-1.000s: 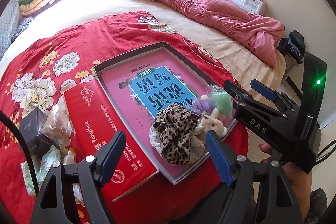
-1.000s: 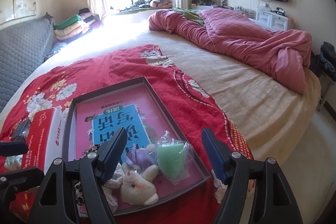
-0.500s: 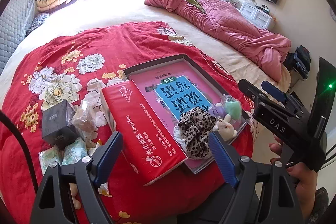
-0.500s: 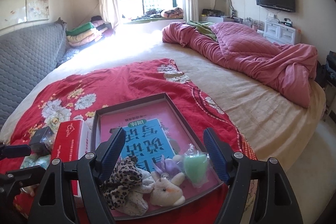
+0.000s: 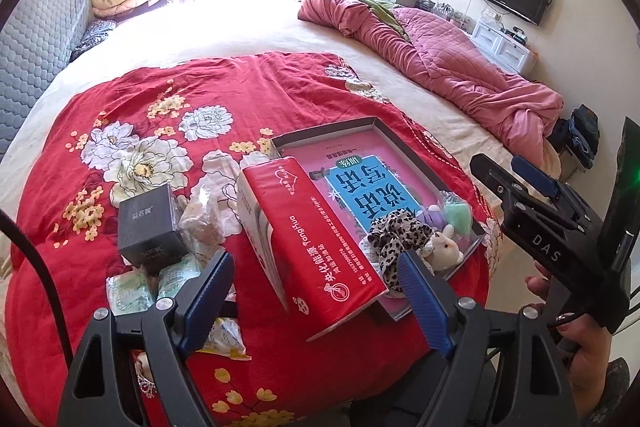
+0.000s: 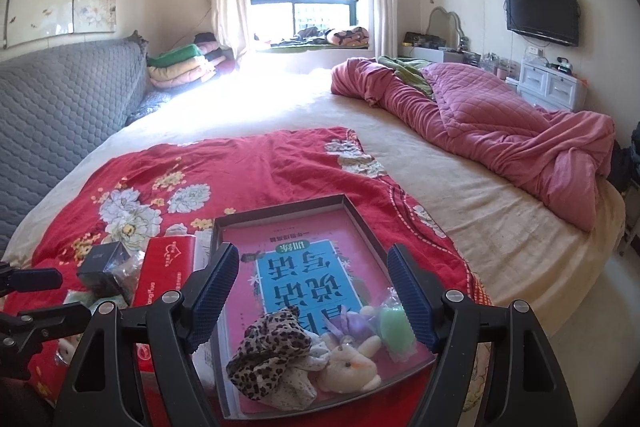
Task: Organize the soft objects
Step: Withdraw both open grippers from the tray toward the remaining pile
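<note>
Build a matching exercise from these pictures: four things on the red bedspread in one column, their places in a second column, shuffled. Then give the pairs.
Things:
1. leopard-print scrunchie
2. black box
3. red tissue pack
4. green sponge

Places:
A. on the bedspread, left of the tissue pack
B. in the tray's near corner, in clear wrap, right of the purple toy
C. in the tray, left of the plush rabbit
D. along the tray's left edge

Pairs: 1-C, 2-A, 3-D, 4-B

Hidden and cut-off bits

The red box (image 5: pixel 316 247) covers the tray's (image 5: pixel 436 171) left side. A hand (image 5: pixel 580 359) is cut off by the picture's edge.
</note>
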